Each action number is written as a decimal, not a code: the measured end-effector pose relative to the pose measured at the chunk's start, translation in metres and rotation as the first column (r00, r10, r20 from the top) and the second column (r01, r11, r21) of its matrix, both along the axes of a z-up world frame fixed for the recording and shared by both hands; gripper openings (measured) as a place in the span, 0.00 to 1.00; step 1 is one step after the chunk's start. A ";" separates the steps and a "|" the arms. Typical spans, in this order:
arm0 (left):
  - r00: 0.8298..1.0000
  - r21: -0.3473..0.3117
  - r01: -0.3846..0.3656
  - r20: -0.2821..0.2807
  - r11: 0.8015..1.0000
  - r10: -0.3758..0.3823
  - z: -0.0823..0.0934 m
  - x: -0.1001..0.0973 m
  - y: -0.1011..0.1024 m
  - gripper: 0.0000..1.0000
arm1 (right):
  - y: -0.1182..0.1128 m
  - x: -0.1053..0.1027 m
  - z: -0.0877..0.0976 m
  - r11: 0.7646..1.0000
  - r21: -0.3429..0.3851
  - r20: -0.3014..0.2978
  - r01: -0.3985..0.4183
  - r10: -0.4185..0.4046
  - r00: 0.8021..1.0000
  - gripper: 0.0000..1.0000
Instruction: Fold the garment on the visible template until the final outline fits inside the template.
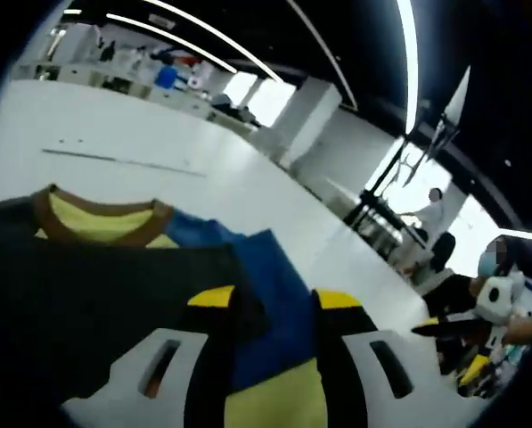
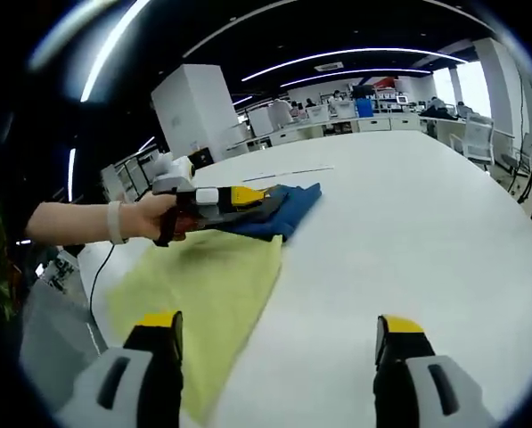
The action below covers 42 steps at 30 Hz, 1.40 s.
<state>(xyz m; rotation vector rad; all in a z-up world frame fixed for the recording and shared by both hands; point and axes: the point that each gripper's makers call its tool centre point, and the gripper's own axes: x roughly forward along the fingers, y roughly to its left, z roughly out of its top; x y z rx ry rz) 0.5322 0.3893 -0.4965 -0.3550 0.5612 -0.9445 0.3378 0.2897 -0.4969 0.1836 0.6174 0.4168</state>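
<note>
Locate yellow-green fabric garment with blue sleeve (image 2: pixel 214 283) flat on white round table (image 2: pixel 408 232), long axis running from near hem away toward far blue end. Note left gripper (image 2: pixel 248 198) narrowed and clamped on bunched blue fabric there, right gripper (image 2: pixel 279 325) spread wide and empty. Treat right gripper as nearer to near hem, just beside its left jaw.

In the right gripper view the garment (image 2: pixel 208 285) lies on the table (image 2: pixel 408 232) at the left (its far end bunched), with the left gripper (image 2: pixel 248 198) on that end.
</note>
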 end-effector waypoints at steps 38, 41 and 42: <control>0.984 0.161 0.050 0.161 0.986 -0.077 0.039 -0.057 0.131 0.79 | 0.028 0.009 0.021 0.996 -0.024 0.049 -0.081 0.082 0.995 0.90; 0.985 0.181 0.026 0.161 0.983 -0.055 0.039 -0.066 0.153 0.79 | 0.034 0.007 0.023 0.995 -0.026 0.051 -0.091 0.093 0.994 0.90; 0.985 0.188 0.022 0.163 0.982 -0.053 0.039 -0.069 0.158 0.79 | 0.035 0.007 0.024 0.995 -0.027 0.052 -0.094 0.096 0.994 0.90</control>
